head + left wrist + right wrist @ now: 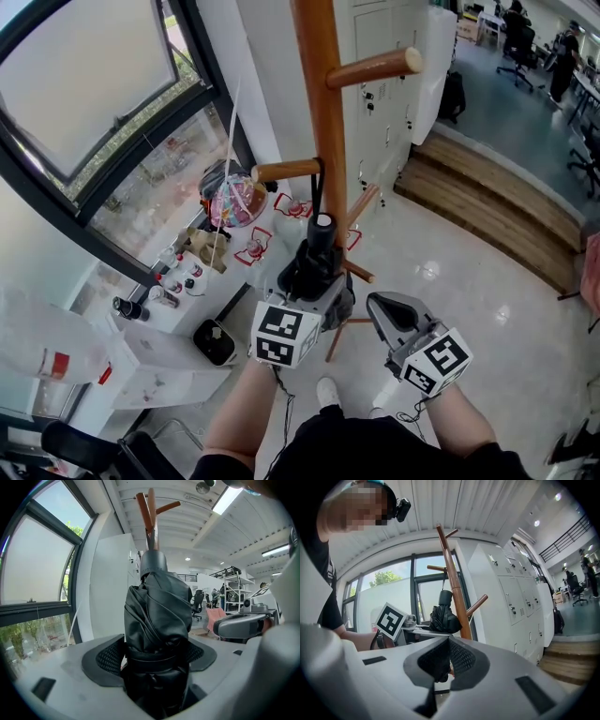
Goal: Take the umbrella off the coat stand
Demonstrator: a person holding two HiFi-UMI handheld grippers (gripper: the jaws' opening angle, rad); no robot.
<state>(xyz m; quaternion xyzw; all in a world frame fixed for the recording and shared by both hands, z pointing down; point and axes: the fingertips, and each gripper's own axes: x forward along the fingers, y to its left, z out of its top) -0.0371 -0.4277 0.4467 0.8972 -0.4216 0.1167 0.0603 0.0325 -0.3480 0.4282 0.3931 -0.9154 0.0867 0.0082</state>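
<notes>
The umbrella (312,265) is being squeezed by the left gripper (157,658). The jaws are being pressed on the black folded cloth from both sides, low down by its band. The umbrella is being held up straight, just beside the stand (323,112). Its strap (443,582) is being hung from a short peg (286,171) on the stand, so the umbrella is not off yet.

The right gripper (446,660) is being held near the stand too, beside the left gripper and apart from the umbrella. Its jaws are being held together, and nothing is being gripped between them.

Small bottles (183,277) are being seen on the window (84,84) side of the stand. White lockers (375,56) are being seen behind the stand.
</notes>
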